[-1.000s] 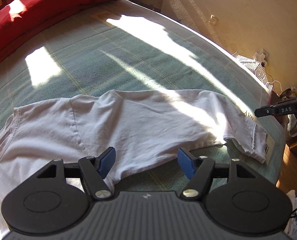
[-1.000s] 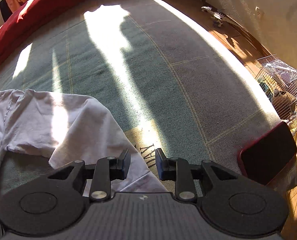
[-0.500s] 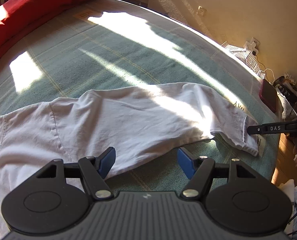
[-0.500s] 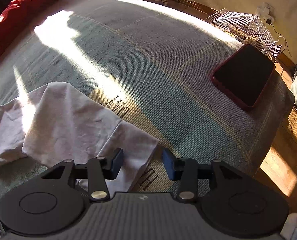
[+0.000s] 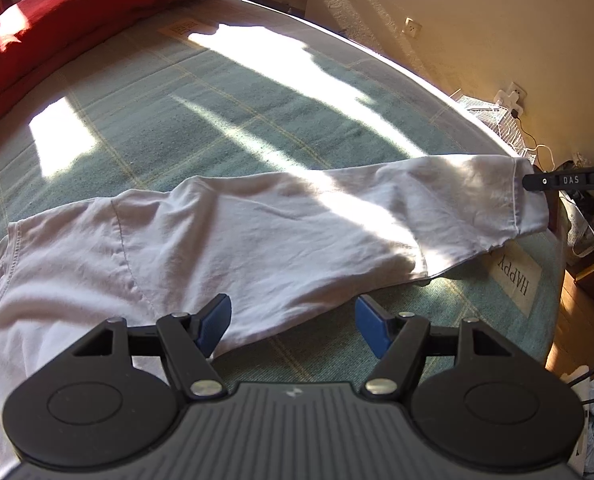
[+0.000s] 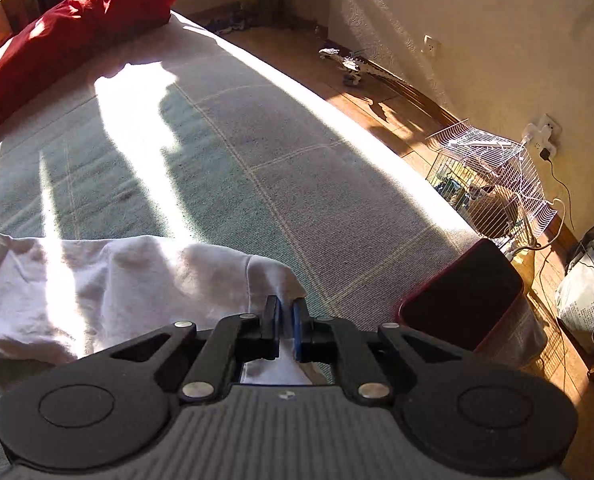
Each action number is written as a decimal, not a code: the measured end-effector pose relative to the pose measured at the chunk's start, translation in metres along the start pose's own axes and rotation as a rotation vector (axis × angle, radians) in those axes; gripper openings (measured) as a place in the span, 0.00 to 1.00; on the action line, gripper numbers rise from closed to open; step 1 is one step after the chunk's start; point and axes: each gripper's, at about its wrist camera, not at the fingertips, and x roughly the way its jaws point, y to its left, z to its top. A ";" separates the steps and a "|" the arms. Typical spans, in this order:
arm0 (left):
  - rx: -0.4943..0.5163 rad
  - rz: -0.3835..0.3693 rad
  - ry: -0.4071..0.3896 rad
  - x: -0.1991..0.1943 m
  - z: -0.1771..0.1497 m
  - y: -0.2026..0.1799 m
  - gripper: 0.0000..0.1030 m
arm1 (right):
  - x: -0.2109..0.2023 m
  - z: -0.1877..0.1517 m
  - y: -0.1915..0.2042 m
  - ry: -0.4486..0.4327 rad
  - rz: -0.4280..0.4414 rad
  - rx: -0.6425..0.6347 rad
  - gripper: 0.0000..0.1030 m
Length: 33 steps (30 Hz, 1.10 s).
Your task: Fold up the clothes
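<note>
A white T-shirt [image 5: 257,232] lies stretched across a green checked bed cover [image 5: 217,112], collar at the far left, hem at the right. My left gripper [image 5: 293,320] is open, hovering just above the shirt's near edge with nothing between its blue pads. In the right wrist view my right gripper [image 6: 284,322] is shut on the hem corner of the white T-shirt [image 6: 137,276], lifting it slightly off the cover. The same right gripper [image 5: 537,181] shows in the left wrist view as a black finger at the shirt's right end.
A red duvet [image 5: 77,12] lies along the far side of the bed. A phone in a red case [image 6: 461,292] rests on the bed's right corner. A white wire cage [image 6: 493,184], wall sockets and cables stand beside the bed; bags [image 6: 589,288] sit on the wooden floor.
My right gripper has shut on the shirt's hem corner and pulled it to the right, stretching the shirt out. The left gripper stays open near the shirt's front edge.
</note>
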 end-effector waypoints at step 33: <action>-0.103 0.105 0.006 -0.002 -0.014 0.051 0.67 | 0.071 0.013 0.159 0.078 0.375 -0.237 0.25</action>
